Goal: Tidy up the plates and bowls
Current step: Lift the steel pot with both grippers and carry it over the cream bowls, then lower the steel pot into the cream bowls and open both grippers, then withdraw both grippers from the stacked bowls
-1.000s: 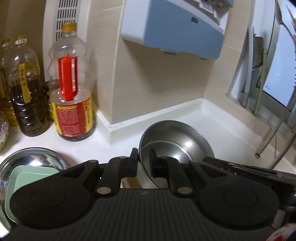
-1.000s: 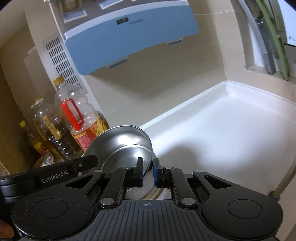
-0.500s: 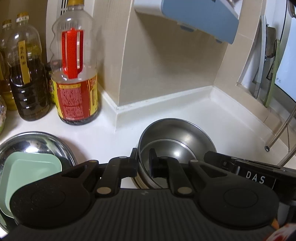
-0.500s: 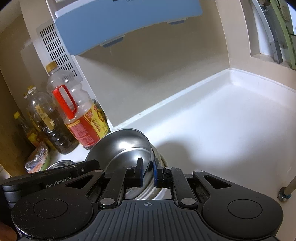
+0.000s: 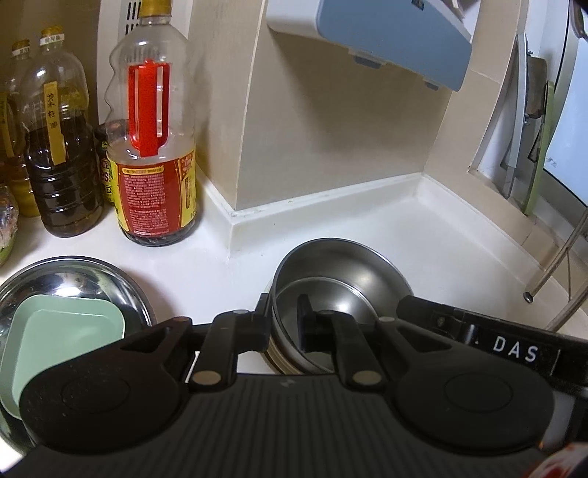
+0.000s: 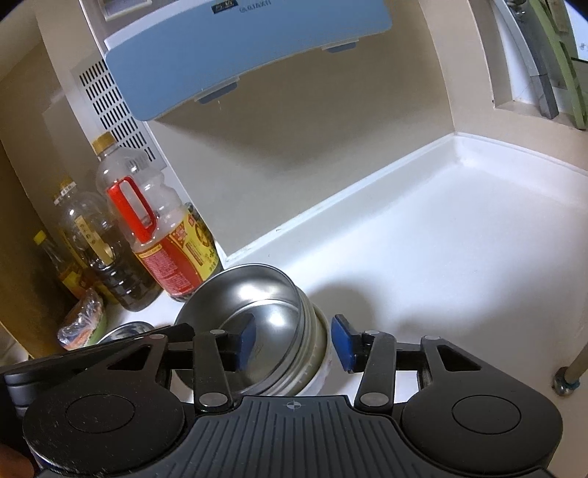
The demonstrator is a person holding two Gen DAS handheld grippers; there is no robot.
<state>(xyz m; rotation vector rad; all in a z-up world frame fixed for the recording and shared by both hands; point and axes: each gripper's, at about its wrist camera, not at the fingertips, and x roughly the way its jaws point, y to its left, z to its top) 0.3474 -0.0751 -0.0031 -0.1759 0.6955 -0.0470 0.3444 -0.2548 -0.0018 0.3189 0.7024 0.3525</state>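
Note:
A steel bowl sits on top of a stack of bowls on the white counter; it also shows in the right wrist view. My left gripper is shut on the near rim of this top bowl. My right gripper is open, its blue pads standing on either side of the stack's rim without touching it. A large steel plate at the left holds a pale green square dish.
Oil bottles stand at the back left by the wall corner, also in the right wrist view. A blue and white wall unit hangs above. A metal rack leg stands at the right. White counter stretches to the right.
The bowl has come down from a tilt onto the stack. My right gripper has opened and let go of its rim. My left gripper stays shut on it.

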